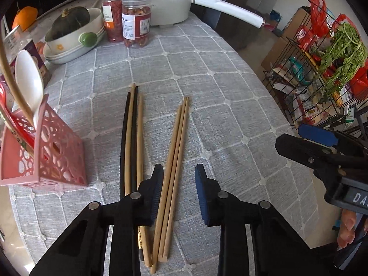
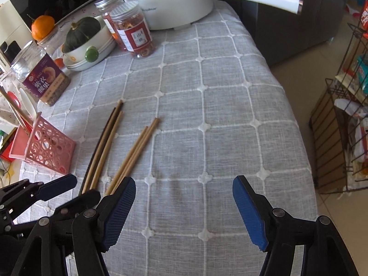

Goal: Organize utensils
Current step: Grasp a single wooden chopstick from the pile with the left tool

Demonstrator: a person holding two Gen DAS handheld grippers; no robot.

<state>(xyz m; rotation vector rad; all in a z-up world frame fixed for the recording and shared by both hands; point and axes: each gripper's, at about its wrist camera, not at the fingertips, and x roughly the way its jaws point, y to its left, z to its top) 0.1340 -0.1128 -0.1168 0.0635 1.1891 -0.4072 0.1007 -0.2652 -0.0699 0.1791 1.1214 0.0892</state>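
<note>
Straddling three pale wooden chopsticks [image 1: 174, 151] on the grey checked table [image 1: 230, 92], our left gripper [image 1: 176, 193] has its jaws apart, holding nothing. Our right gripper [image 2: 184, 209] waits spread wide, empty. Four more chopsticks [image 1: 132, 138] lie just left, near the pink utensil holder [image 1: 53, 151]. We judge them light, stiff, prone to rolling; grip mid-shaft. A jar [image 2: 43, 80] label reads "紫衣腰果".

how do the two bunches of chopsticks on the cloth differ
The left bunch mixes black and tan sticks; the right bunch is all tan wood. The left bunch lies beside the pink utensil basket and outside the left gripper; the right bunch runs between that gripper's open jaws. Both lie flat on the grey tablecloth, ungripped.
</note>
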